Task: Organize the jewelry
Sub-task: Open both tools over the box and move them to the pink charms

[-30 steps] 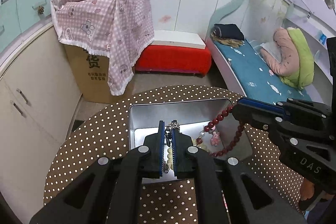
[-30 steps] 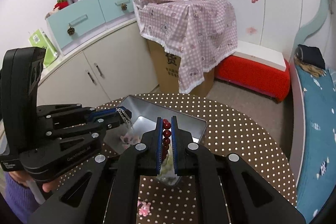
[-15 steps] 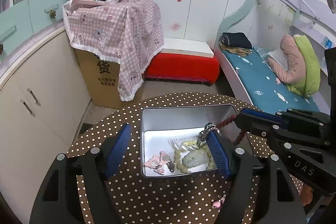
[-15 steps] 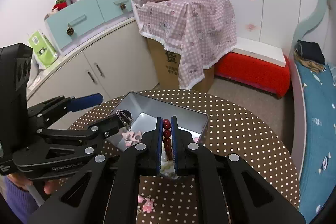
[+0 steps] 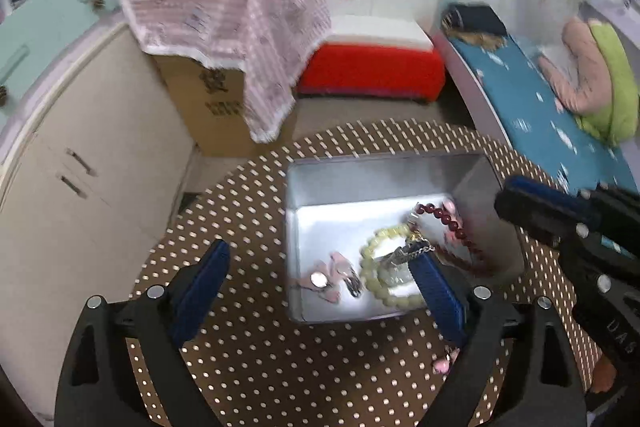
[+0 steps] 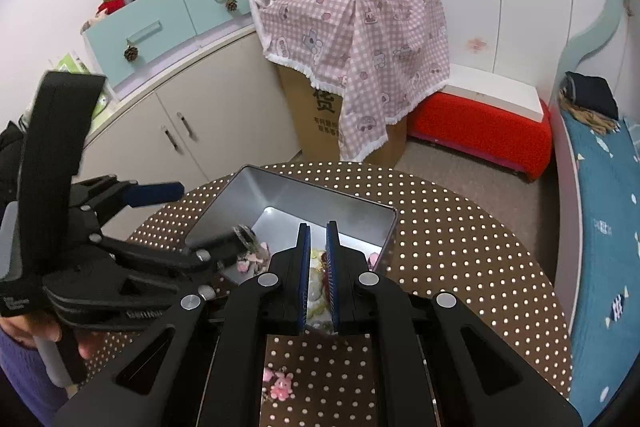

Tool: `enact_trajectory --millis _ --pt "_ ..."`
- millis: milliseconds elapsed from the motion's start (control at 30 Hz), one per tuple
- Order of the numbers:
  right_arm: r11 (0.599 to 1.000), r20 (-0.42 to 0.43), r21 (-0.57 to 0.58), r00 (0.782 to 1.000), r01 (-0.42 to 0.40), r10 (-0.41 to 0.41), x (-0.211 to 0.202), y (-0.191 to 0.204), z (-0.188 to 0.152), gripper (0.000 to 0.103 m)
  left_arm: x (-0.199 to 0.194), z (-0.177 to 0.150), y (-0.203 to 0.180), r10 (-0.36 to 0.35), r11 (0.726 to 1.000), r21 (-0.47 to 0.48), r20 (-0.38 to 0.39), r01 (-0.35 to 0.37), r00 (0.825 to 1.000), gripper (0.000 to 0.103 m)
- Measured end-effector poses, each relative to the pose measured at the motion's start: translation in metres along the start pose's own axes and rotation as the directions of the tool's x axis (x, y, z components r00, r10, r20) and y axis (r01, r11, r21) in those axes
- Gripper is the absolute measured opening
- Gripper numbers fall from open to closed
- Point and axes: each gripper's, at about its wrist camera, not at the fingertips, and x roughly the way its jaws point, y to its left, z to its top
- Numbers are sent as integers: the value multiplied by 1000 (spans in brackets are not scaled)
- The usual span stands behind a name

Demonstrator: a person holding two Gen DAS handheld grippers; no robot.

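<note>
Silver tin: a rectangular silver metal tin (image 5: 360, 183) sits on the round brown surface with white polka dots (image 5: 256, 359), just ahead of both claws.
Left claw: the left claw (image 5: 320, 287) has its blue-padded jaws spread wide and opening further; nothing is pressed between them. A short silver chain (image 5: 416, 250) hangs at the tip of its right finger, over the tin; whether it is caught on the pad I cannot tell.
Right claw: the right claw (image 6: 318, 273) has its jaws narrow, close to shut, and points down over the near edge of the tin. A dark red bead bracelet (image 5: 448, 223) runs from it into the tin, and red beads show at its right pad, so it seems to be pinching the strand.
Inside the tin: a pale yellow-green bead bracelet (image 5: 384, 267) lies just beyond the left claw's right finger; pink bow-shaped hair clips (image 5: 336, 275) lie between the left claw's fingers, on the tin's floor.
Outside the tin: a small pink bunny charm (image 6: 281, 387) lies on the surface below the right claw's jaws, near its body.
Person: a hand (image 6: 52, 335) grips the left claw's handle.
</note>
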Motion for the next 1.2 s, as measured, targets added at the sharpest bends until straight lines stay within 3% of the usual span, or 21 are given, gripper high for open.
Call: enact_trajectory --millis 100,167,433,633,767,933,967,1000,1033,1067,1200 --pt "1000 2 -3 1000 1 -1 1 1 1 9 10 2 4 -66 997 -37 -65 63 996 86" --pt "1000 3 -3 1000 0 0 2 1 1 9 11 0 7 -85 995 -66 -66 81 994 86" --pt "1000 1 1 1000 5 -5 -1 -2 -2 10 6 -6 9 -57 996 -74 -36 55 998 88" --pt "1000 0 6 1000 15 -15 -16 -1 -15 11 -23 -16 12 -50 994 -92 83 58 995 88" --pt "1000 8 5 1000 28 -28 -31 3 -32 11 -48 -35 9 -48 994 -89 198 67 979 88" --pt "998 8 6 998 58 -58 -46 14 -63 12 -66 -68 3 -38 995 -78 279 62 960 88" --pt "998 2 11 998 62 -62 -47 15 -69 15 -68 -76 2 -31 995 -80 291 57 956 88" --pt "998 -2 17 998 68 -68 -47 17 -76 26 -70 -84 3 -29 994 -89 302 58 953 88" --pt "997 -4 20 998 70 -69 -47 19 -82 45 -71 -90 4 -31 993 -96 307 63 951 88" --pt "997 -2 26 998 67 -67 -48 21 -90 50 -71 -96 5 -36 992 -104 310 71 950 88" --pt "997 -41 34 997 68 -66 -33 32 -115 51 -67 -120 14 -41 983 -158 303 93 952 88"
